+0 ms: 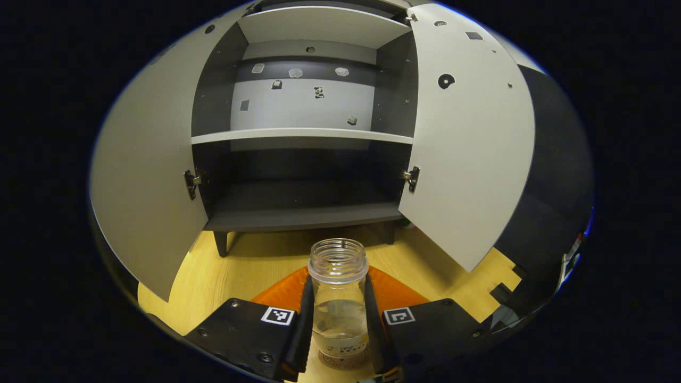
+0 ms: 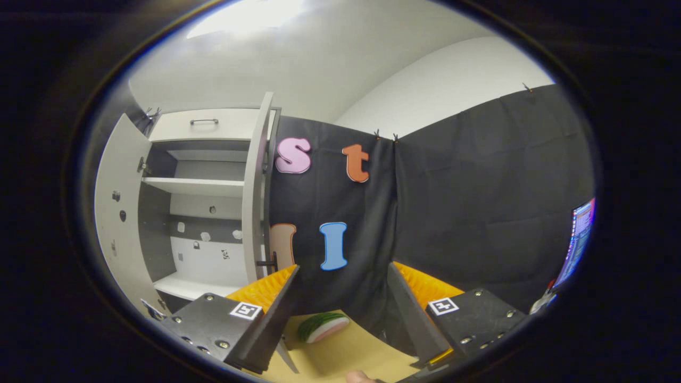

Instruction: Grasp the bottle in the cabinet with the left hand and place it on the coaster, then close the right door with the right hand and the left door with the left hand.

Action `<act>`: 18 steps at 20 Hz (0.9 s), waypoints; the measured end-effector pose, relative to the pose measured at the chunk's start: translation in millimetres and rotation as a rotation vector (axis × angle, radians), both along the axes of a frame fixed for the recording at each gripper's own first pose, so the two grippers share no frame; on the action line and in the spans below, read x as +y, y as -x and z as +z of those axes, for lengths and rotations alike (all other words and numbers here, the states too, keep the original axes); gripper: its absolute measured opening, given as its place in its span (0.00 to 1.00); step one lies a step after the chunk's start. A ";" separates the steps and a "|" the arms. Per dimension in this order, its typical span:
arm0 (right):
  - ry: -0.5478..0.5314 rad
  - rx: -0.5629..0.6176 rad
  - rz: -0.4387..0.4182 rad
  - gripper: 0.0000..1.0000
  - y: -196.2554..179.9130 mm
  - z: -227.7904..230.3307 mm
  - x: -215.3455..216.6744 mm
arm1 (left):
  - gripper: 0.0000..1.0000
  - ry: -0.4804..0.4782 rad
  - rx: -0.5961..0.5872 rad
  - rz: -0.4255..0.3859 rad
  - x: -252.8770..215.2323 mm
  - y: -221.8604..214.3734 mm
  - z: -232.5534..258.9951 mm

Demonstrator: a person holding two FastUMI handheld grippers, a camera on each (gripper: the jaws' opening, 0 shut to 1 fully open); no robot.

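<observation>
Left gripper (image 1: 339, 319) fingers (image 1: 304, 324) pressed against both sides of the clear bottle (image 1: 338, 298), upright, lidless, base on a round coaster (image 1: 345, 361) partly hidden below. Orange mat (image 1: 287, 290) mostly covered behind. Beyond on the table (image 1: 255, 260), cabinet (image 1: 303, 135) with left door (image 1: 146, 175) and right door (image 1: 471, 143) wide open. Right gripper (image 2: 340, 314) fingers spread apart, holding nothing, raised above a watermelon slice toy (image 2: 323, 326); lower cabinet cut off there.
</observation>
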State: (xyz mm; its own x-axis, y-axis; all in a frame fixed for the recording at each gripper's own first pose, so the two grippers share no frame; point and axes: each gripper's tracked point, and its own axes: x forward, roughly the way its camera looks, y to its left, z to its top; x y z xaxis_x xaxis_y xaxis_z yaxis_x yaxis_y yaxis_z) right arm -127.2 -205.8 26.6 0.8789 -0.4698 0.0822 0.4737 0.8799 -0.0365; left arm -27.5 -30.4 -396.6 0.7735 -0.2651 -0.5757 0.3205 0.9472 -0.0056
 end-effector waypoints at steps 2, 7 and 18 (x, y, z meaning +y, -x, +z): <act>-0.001 -0.001 0.004 0.98 -0.2 -0.4 -0.3 | 0.47 -0.020 0.007 0.008 5.9 5.4 -9.6; 0.007 0.007 -0.006 0.98 1.1 -2.6 -4.5 | 0.47 -0.041 0.030 0.032 16.1 13.9 -28.7; 0.023 0.021 -0.010 0.98 0.0 -3.4 -6.9 | 0.47 -0.071 -0.001 0.046 20.5 21.0 -50.3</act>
